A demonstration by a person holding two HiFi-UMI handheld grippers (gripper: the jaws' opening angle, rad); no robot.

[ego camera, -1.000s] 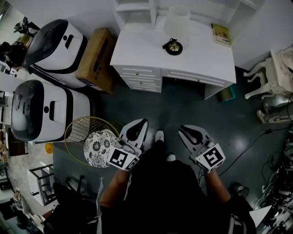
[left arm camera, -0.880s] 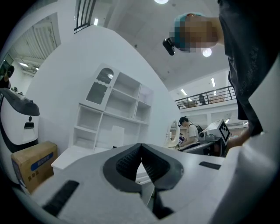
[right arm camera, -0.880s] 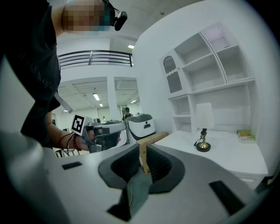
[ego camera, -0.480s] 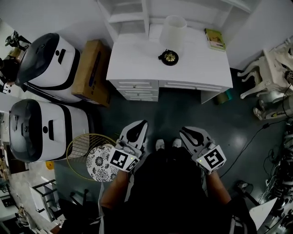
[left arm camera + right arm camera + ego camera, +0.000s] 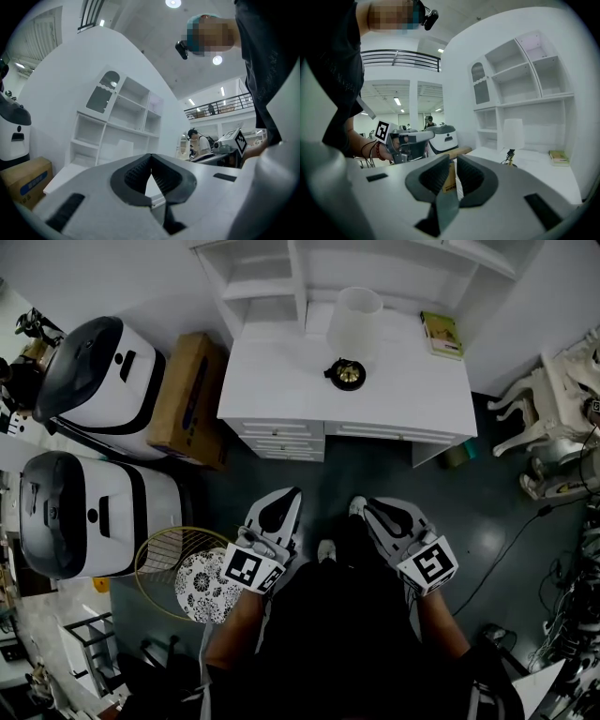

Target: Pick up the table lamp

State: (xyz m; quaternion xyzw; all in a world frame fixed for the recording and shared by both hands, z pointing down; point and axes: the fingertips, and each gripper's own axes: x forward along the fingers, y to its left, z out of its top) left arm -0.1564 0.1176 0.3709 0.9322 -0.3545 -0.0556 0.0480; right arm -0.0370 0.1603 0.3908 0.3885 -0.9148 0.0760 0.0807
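Table lamp with a white drum shade and round black base stands on the white wooden desk, well ahead of both pairs of fingers and untouched. The left gripper and the right gripper each have their fingers pressed together on nothing. Since a second ago the desk has drawn a little nearer the fingertips and now sits squarer to them, while a white shoe has stepped up just beside the right fingers. A brown cardboard box lies ahead and left of the left fingers.
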